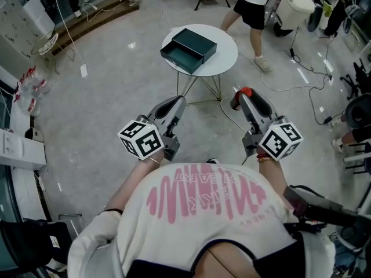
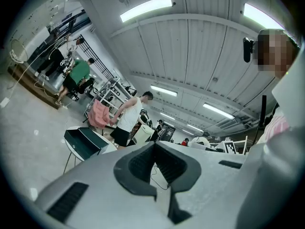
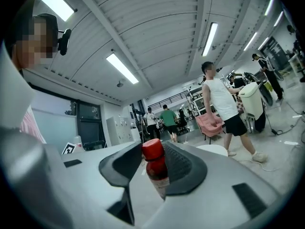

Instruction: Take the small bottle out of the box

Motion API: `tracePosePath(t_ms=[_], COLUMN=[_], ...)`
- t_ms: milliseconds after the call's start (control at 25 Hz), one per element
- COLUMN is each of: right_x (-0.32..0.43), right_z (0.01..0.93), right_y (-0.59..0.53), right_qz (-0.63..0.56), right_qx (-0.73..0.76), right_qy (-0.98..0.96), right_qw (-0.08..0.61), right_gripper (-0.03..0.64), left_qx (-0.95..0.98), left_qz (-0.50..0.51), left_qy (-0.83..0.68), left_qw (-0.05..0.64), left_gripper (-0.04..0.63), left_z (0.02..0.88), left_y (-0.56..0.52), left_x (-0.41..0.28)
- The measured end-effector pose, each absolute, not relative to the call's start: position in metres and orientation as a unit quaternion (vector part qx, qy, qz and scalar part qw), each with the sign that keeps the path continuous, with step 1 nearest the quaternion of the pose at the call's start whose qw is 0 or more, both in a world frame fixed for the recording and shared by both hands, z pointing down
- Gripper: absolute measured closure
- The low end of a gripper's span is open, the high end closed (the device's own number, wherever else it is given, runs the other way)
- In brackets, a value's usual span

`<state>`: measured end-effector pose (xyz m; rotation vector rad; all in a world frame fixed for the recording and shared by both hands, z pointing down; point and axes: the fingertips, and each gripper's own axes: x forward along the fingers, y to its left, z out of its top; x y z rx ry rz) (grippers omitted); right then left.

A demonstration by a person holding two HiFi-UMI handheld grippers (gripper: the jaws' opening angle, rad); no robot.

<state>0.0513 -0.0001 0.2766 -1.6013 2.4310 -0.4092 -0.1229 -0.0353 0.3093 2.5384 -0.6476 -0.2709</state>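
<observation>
Right gripper [image 3: 151, 147] clamps a small dark-red bottle [image 3: 157, 170], red-capped and pale-labelled, while left gripper [image 2: 154, 148] shows jaws pressed together, empty.

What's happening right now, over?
Left gripper shut, empty. Right gripper shut on bottle. Box open on table, bottle out of it. Person beyond table, not in the way.

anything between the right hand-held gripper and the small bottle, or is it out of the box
Nothing visible: the small bottle sits between the jaws of the right hand-held gripper, away from the open box on the table.
</observation>
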Motion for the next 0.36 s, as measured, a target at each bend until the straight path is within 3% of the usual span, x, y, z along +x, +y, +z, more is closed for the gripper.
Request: tracePosePath(t_ms=[360], right_x=[0.036], right_z=[0.292], right_y=[0.011], right_qz=[-0.143], right_qx=[-0.549], right_qy=[0.817], right_qw=[0.100], right_gripper=[0.468], left_qx=[0.935], left_qz=[-0.094], left_qy=[-0.233], left_qw=[0.251], left_gripper=[0.589], left_z=[0.320], left_y=[-0.026], left_x=[-0.139])
